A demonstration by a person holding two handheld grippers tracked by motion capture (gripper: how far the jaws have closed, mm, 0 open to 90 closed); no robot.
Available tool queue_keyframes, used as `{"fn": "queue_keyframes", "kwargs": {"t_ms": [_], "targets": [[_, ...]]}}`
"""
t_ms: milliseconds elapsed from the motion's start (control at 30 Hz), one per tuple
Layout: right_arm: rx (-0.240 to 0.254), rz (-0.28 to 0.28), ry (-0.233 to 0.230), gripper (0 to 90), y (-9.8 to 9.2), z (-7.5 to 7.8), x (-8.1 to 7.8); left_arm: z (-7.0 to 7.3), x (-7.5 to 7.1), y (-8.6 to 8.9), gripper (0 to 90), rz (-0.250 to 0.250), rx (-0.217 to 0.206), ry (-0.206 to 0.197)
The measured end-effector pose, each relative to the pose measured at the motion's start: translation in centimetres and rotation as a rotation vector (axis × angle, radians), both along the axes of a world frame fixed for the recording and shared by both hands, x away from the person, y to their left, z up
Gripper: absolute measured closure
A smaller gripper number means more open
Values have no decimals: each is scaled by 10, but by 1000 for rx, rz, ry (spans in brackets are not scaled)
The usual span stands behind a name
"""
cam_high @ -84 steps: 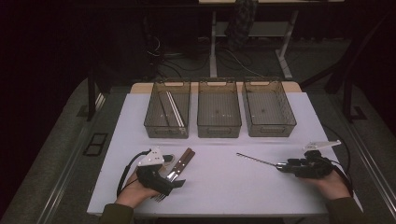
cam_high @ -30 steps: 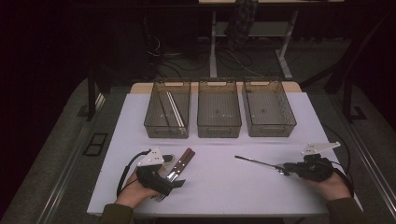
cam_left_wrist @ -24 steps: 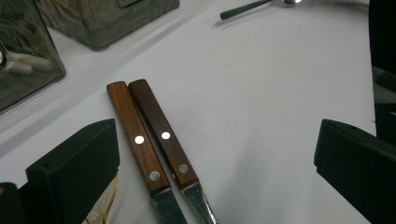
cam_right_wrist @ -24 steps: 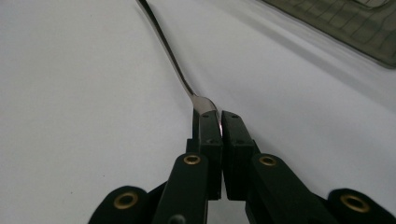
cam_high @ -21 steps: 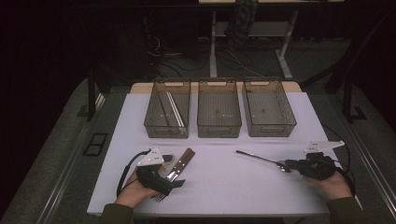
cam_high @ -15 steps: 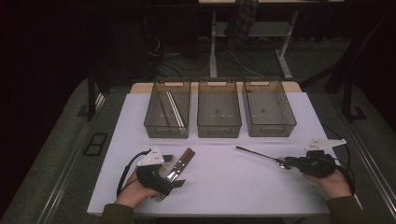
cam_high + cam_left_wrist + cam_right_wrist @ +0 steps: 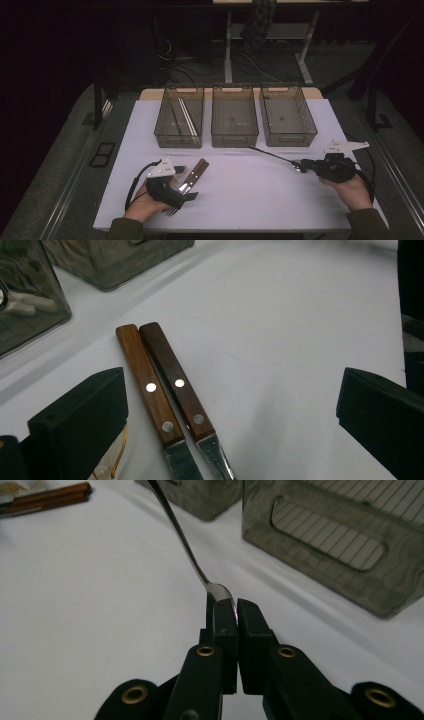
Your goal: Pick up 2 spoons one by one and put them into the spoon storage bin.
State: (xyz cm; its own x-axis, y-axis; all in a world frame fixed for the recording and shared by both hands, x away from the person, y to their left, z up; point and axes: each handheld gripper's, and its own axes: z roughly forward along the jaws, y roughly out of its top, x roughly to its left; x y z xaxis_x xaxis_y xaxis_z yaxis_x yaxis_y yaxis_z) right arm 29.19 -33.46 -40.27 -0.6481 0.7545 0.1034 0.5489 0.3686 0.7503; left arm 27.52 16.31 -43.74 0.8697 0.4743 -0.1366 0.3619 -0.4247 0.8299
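The right gripper point(image 7: 234, 611) is clamped on the bowl end of a spoon point(image 7: 181, 539), whose thin handle sticks out ahead of it toward the bins. The bowl is almost wholly hidden between the black jaws; a sliver of shiny metal shows at their tips. In the high view the spoon point(image 7: 272, 154) is a faint dark line off the white table point(image 7: 250, 200), running from the right gripper point(image 7: 300, 165) toward the gap between the middle bin point(image 7: 234, 136) and the right bin point(image 7: 288, 137).

The left gripper point(image 7: 192, 196) rests low at the table's near left, its jaws wide apart with nothing between the pads. Between them lie two knives point(image 7: 170, 390) with wooden handles, side by side and touching; their blades are cut off at the bottom edge of the left gripper view. In the high view fork tines point(image 7: 171, 211) poke out just beside the left hand point(image 7: 145, 207), the rest hidden under the gripper.

The left bin point(image 7: 179, 137) holds pale sticks point(image 7: 187, 117), hard to make out through its smoky wall.
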Motion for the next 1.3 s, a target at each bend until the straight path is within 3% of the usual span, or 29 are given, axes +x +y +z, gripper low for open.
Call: {"fn": "queue_keyframes", "kwargs": {"t_ms": [533, 767, 1133, 1300], "targets": [[30, -47, -59, 877, 30, 31, 24, 0, 0, 0, 0, -7, 6, -3], [18, -108, -66, 877, 52, 38, 41, 1, -1, -1, 0, -7, -3, -7], [-49, -128, -61, 876, 94, 45, 78, 1, -1, -1, 0, -10, -8, -6], [-51, -149, -66, 876, 105, 47, 94, 1, -1, -1, 0, -12, -7, -5]]}}
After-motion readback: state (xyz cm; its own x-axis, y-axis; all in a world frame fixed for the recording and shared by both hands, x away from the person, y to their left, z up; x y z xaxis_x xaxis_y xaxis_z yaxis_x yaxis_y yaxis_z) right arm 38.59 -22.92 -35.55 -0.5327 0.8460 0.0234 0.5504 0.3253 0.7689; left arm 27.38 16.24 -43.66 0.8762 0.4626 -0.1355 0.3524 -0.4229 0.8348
